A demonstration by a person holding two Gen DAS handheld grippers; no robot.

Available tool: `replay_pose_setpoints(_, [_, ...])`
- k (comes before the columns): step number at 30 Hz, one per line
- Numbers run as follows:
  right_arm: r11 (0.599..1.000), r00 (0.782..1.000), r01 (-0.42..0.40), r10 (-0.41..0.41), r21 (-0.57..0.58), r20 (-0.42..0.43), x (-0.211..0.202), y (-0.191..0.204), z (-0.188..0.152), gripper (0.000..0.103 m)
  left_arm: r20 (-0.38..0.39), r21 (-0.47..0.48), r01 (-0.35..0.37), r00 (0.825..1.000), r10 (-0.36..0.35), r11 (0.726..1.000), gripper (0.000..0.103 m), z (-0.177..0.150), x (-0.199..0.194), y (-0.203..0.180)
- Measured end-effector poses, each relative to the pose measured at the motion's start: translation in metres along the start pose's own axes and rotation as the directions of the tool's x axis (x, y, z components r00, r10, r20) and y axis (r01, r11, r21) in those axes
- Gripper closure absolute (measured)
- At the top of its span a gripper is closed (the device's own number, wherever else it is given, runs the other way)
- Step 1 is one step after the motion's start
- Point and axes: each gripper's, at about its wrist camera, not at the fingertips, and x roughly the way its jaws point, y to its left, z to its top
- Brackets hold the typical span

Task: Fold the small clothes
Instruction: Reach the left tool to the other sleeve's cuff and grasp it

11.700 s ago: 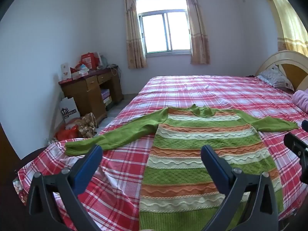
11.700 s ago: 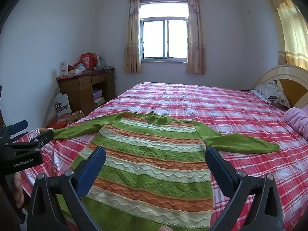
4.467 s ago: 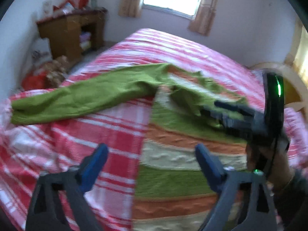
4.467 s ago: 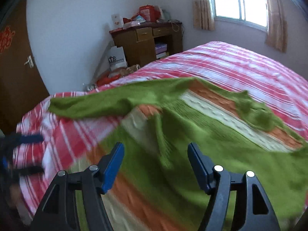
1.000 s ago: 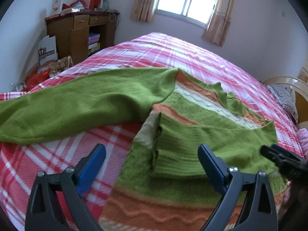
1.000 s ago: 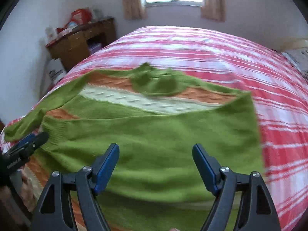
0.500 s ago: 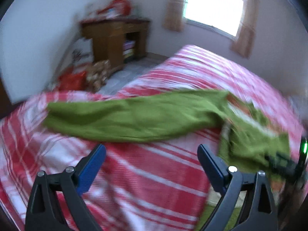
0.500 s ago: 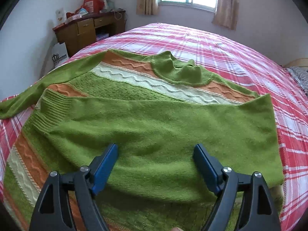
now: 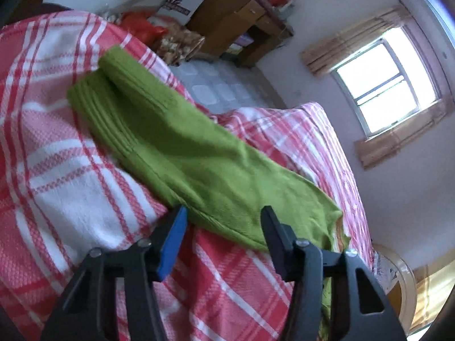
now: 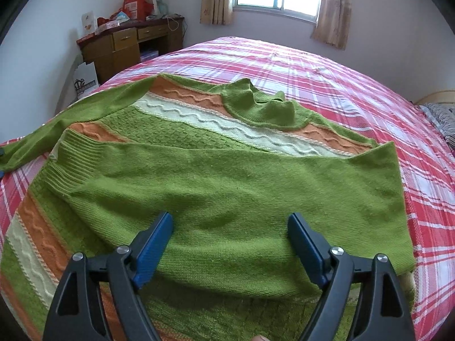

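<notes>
A knitted sweater (image 10: 199, 130) with green, orange and cream stripes lies flat on the red plaid bed (image 10: 327, 76). One green sleeve (image 10: 227, 182) is folded across its chest. My right gripper (image 10: 230, 218) hovers open just above that folded sleeve, with nothing between its fingers. The other sleeve (image 9: 182, 147) stretches out over the bedspread, its ribbed cuff (image 9: 93, 99) towards the bed's corner. My left gripper (image 9: 224, 213) is tilted over this sleeve near its middle. Its jaws are closing with the sleeve's near edge between the tips, and the pads do not press the cloth.
A wooden desk (image 10: 128, 45) with boxes on top stands by the wall past the bed's left side, with a paper bag (image 10: 85, 82) and floor clutter (image 9: 176, 42) beside it. A pillow (image 10: 443, 119) lies at the far right.
My left gripper has swung left from the sweater's body to the outstretched sleeve, rolled over, and its jaws have narrowed. The right gripper has stayed over the folded sleeve.
</notes>
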Motion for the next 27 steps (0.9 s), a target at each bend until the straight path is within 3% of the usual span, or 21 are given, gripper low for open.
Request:
replay_pose_setpoints(5, [1.0,1.0,-0.006,0.006,0.007,0.0,0.001,-0.001,0.0,0.019,0.046,-0.058,0.024,0.999,-0.021,0.998,0.05,0.018,-0.016,0.011])
replay_pose_setpoints(8, [1.0,1.0,-0.004,0.004,0.006,0.001,0.001,-0.001,0.0,0.019,0.084,-0.055,-0.023,0.996,0.027,0.998,0.043,0.031,-0.033,0.019])
replay_pose_setpoints(11, [1.0,1.0,-0.002,0.002,0.005,0.002,0.001,-0.001,0.0,0.019,0.104,-0.076,-0.048,0.993,0.055,0.996,0.043,0.044,-0.042,0.035])
replay_pose_setpoints(16, [1.0,1.0,0.017,-0.017,-0.009,0.007,0.0,0.001,0.001,0.019,0.062,-0.087,-0.1,0.993,0.105,0.991,0.043,0.052,-0.024,0.049])
replay_pose_setpoints(24, [1.0,1.0,0.023,-0.022,-0.012,0.009,0.0,0.002,0.001,0.019,0.088,-0.075,-0.125,0.987,0.131,0.989,0.043,0.06,-0.008,0.041])
replay_pose_setpoints(26, [1.0,1.0,0.021,-0.021,-0.011,0.009,0.001,0.001,0.001,0.019,0.093,-0.056,-0.147,0.984,0.152,0.988,0.046,0.06,-0.008,0.037])
replay_pose_setpoints(27, [1.0,1.0,0.018,-0.018,-0.009,0.008,0.001,0.0,0.002,0.019,0.098,-0.047,-0.16,0.982,0.164,0.986,0.059,0.058,-0.01,0.036])
